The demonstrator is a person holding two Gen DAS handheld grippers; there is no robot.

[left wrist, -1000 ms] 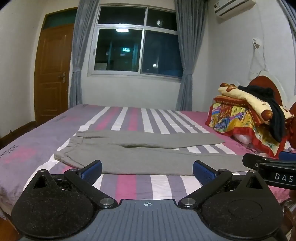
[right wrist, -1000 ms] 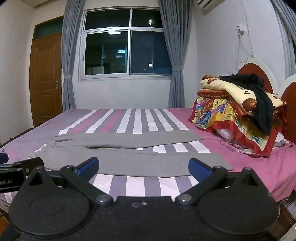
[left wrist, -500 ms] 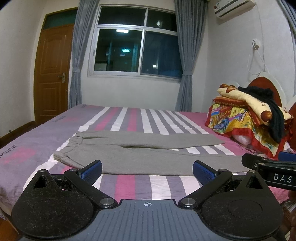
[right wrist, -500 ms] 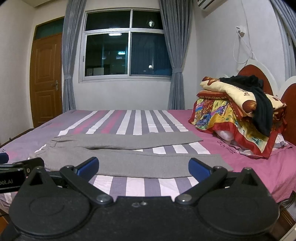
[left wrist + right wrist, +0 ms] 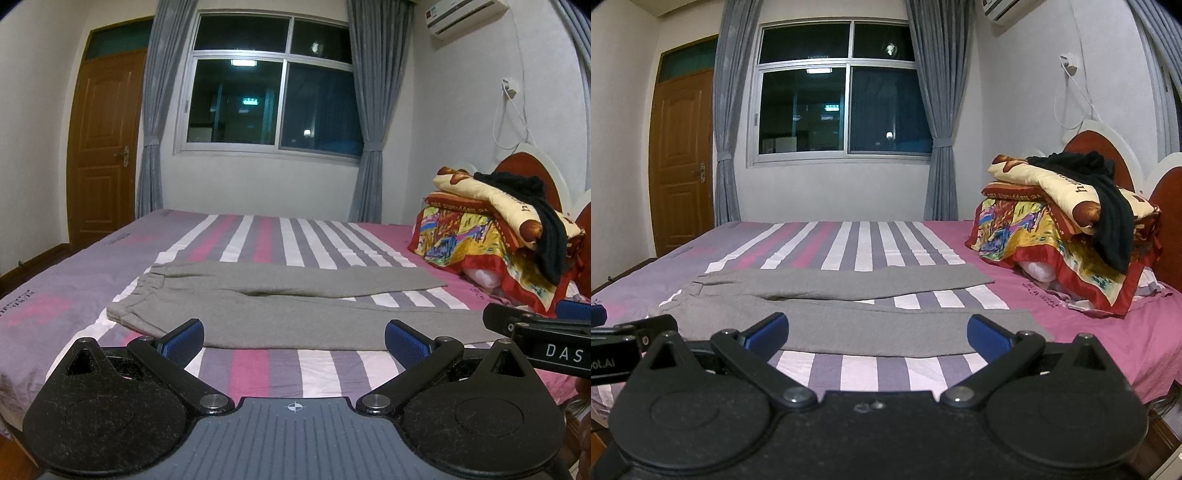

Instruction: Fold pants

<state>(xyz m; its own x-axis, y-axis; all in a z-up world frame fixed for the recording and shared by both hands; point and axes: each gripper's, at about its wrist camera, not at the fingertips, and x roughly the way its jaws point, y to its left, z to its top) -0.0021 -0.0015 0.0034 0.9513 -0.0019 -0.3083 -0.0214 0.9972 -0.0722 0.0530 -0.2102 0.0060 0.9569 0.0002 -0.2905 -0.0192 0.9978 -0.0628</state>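
Both hand-held grippers [image 5: 294,336] [image 5: 878,331] level, spread wide

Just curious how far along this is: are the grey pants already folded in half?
No, the grey pants lie flat on the bed with both legs spread apart.

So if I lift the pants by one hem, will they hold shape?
Probably not: the pants lie limp and flat on the bed, so they should sag. The knit looks soft, likely light. Both tongs are open.
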